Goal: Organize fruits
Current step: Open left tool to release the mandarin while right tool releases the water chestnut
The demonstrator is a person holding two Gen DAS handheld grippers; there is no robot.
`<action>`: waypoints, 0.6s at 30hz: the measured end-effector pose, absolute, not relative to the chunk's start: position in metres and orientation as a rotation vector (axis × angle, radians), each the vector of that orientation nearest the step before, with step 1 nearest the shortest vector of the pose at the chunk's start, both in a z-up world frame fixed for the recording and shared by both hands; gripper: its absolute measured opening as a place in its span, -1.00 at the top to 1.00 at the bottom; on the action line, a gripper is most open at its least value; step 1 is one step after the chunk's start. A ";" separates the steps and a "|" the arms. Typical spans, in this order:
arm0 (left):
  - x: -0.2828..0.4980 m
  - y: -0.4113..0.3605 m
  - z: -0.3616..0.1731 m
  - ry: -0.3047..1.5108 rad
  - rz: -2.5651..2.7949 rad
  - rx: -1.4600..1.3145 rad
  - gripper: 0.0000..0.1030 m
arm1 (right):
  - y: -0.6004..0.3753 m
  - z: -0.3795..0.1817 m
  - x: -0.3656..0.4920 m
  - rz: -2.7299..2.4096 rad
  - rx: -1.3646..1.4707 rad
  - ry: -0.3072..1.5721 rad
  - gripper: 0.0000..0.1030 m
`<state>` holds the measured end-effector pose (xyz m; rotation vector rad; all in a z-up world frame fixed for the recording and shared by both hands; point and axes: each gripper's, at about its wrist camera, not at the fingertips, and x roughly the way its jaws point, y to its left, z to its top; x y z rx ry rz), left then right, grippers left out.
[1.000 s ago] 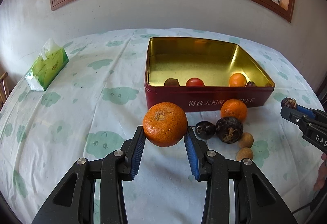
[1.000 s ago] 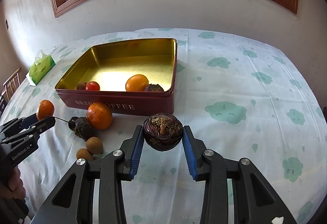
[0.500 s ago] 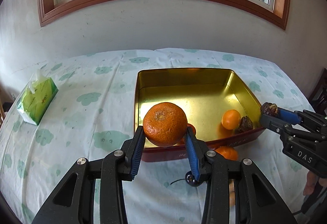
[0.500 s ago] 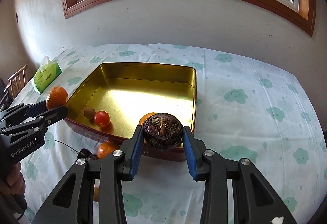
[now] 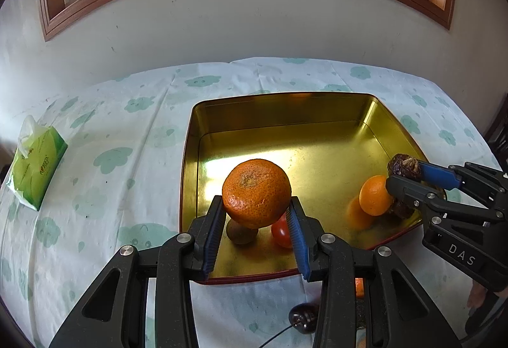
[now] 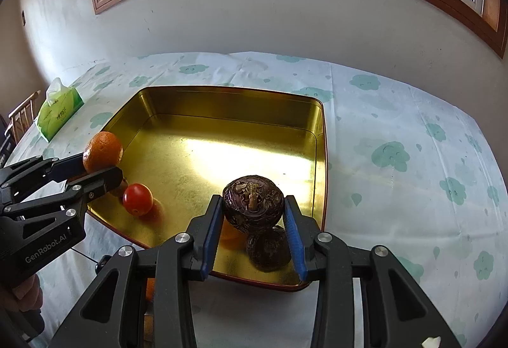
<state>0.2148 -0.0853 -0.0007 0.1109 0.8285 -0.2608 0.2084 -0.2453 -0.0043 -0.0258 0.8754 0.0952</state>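
Observation:
My left gripper (image 5: 256, 214) is shut on a large orange mandarin (image 5: 256, 192) and holds it above the near left part of the gold tin (image 5: 285, 112). My right gripper (image 6: 252, 217) is shut on a dark wrinkled passion fruit (image 6: 252, 203), held over the tin's (image 6: 228, 100) near right corner. Inside the tin lie a red tomato (image 6: 137, 199), a small brown fruit (image 5: 241, 235), a small mandarin (image 5: 374, 195) and another dark passion fruit (image 6: 268, 249). Each gripper shows in the other's view, at the tin's side.
A green tissue pack (image 5: 35, 167) lies at the table's left edge. A dark round fruit (image 5: 301, 321) with a thin stem sits on the cloth in front of the tin. The flowered tablecloth (image 6: 412, 157) stretches to the right. A wall and window stand behind.
Both grippers have moved forward from the loose fruits in front of the tin to above its near edge, each still holding its fruit.

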 end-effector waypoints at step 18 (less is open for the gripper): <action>0.219 -0.088 -0.009 0.849 -0.227 0.123 0.19 | -0.247 -0.007 0.209 0.097 0.020 0.870 0.11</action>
